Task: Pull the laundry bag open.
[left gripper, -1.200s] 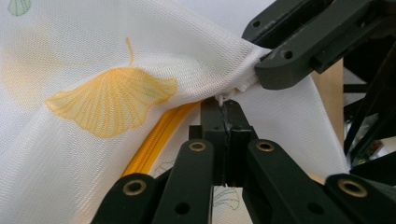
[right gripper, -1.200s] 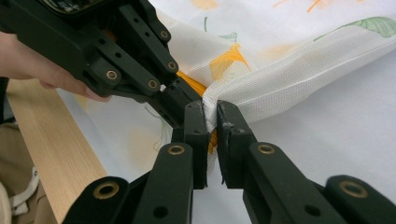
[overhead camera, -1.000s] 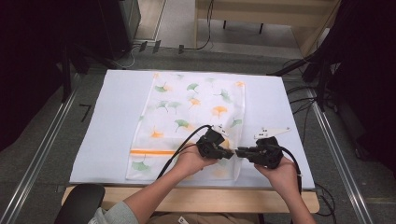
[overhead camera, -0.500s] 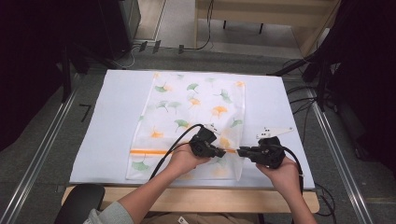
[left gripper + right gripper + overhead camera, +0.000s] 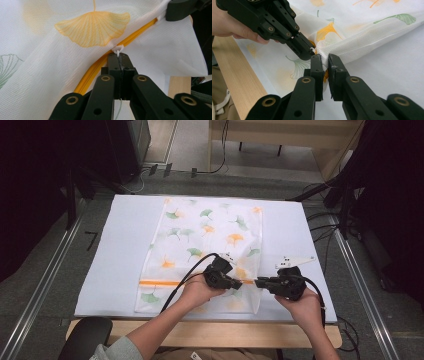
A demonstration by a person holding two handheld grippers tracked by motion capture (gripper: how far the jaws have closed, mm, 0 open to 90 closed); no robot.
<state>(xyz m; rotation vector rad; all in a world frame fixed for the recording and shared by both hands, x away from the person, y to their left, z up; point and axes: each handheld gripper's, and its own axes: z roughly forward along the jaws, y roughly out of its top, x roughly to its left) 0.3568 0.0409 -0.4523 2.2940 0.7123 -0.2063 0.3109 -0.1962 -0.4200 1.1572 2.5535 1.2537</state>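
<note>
Bag: we see the white mesh laundry bag (image 5: pixel 205 250) with ginkgo leaves lying flat on the white table cover (image 5: pixel 115 255), its orange zipper (image 5: pixel 165 283) across the near end.
Left gripper: our left gripper (image 5: pixel 119 58) is clamped tight on the white zipper pull (image 5: pixel 118 49).
Right gripper: our right gripper (image 5: pixel 325 63) pinches the bag's mesh edge at the zipper's end, just beside the left gripper.
Table: we see its wooden edge (image 5: pixel 210 334) nearest us.

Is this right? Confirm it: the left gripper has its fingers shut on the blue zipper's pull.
Not quite: the zipper is orange, not blue, as the left gripper view shows. The left gripper does have its fingers shut on its white pull.
</note>
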